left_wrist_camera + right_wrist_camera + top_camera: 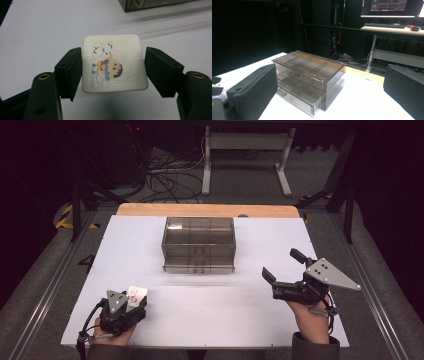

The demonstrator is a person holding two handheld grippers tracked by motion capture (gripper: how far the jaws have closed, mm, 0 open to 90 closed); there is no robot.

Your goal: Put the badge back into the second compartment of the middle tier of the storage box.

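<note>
Card (137,293): in the high view it is sitting at the tip of the left gripper (131,301), at the near left of the white table (200,315). The left hand (112,332) is gripping that tool from below. A smoky clear drawer box (198,244) is standing at the middle of the far half of the table, well apart from both grippers. The right gripper (281,263) is hovering at the near right with its jaws spread wide and nothing between them; the right hand (310,320) is holding it, and the grey plate (332,274) on top is tilting toward the right.

In the left gripper view, the card is showing as a white square with rounded corners and a colour cartoon print. The two black jaws are pressing against its opposite side edges, so the left gripper is clamping the card. A shadow is lying on the table beneath it. A corner of the box is showing at the top edge.

In the right gripper view, the jaws are standing far apart and empty. The box is standing between them, farther off, with its drawers closed. Beyond the table, a monitor (392,7) and a keyboard (384,25) are sitting on a desk.
</note>
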